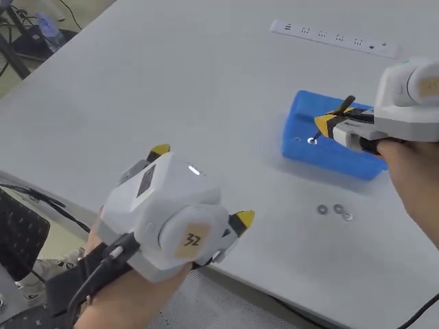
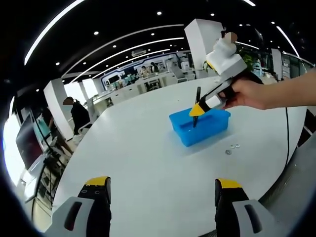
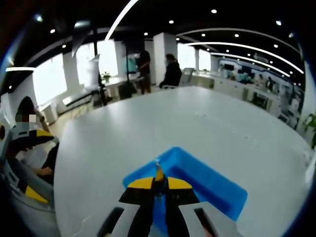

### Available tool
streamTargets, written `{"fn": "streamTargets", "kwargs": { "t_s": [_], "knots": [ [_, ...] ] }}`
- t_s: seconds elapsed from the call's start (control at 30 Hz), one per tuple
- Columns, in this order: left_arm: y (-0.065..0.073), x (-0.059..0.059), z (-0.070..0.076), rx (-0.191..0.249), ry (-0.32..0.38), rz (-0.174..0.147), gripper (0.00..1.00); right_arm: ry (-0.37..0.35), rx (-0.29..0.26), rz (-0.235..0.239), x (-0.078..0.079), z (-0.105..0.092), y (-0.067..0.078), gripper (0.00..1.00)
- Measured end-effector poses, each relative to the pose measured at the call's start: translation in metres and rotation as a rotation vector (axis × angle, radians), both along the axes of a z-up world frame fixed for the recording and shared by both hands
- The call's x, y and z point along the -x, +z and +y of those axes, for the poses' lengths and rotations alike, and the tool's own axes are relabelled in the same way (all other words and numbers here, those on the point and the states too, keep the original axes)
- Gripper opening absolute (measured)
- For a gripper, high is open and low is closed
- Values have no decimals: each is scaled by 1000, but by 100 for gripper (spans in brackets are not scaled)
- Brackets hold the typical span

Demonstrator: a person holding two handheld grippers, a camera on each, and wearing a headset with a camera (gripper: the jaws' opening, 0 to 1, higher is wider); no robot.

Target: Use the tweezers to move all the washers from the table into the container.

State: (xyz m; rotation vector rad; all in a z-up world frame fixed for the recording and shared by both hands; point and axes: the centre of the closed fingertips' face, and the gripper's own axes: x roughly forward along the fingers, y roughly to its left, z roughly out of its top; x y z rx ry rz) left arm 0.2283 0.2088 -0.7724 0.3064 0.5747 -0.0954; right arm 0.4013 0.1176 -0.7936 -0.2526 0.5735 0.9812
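Blue plastic, the container (image 1: 328, 156) sits on the white table (image 1: 171, 82), and the right gripper (image 1: 325, 125) hangs over it. A hand (image 1: 411, 171) reaches in from the right edge of the head view and carries that gripper roughly level, with the yellow tips pointing left. Its jaws are pressed together on the tweezers (image 1: 341, 110), which slant down from between them, with the points low inside the container. A small bright speck shows at the points, but the pictures do not settle whether it is a washer. In the right gripper view the two yellow tips meet around the tweezers directly above the container's blue floor. Three washers (image 1: 336, 210) lie in a loose cluster on the table, just beside the container's near wall and apart from it. The left gripper (image 1: 202, 184) is held low over the table's near edge, with its hand beneath it and a black strap at the wrist. It aims across the table toward the container; its jaws stand wide apart with nothing between them. A white power strip (image 1: 334, 38) lies beyond the container.
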Motion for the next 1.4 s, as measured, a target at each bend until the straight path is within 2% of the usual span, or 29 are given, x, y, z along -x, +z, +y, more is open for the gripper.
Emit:
{"fn": "streamTargets", "kwargs": {
  "t_s": [0.2,0.43,0.7,0.87,0.97,1.03,1.13,1.4],
  "knots": [
    [0,0,0,-5,-3,1,89,16,39,-6,-3,3,-11,4],
    [-2,0,-2,-8,-11,11,89,16,49,-4,-5,5,-17,4],
    [-4,0,-2,-11,-13,20,89,12,34,1,-4,4,-19,5],
    [-6,0,-4,-16,-24,29,89,-11,23,30,-5,-1,-19,5],
    [-7,0,-3,-19,-21,33,89,-11,23,11,-5,-5,-14,5],
    [-8,1,-2,-19,-16,39,89,-13,-16,24,-4,-4,-7,5],
    [-8,1,-2,-21,-17,37,89,-20,-30,35,-3,-7,-2,5],
    [-8,1,0,-23,-9,36,89,-43,-49,-3,0,-14,20,5]
  ]
}}
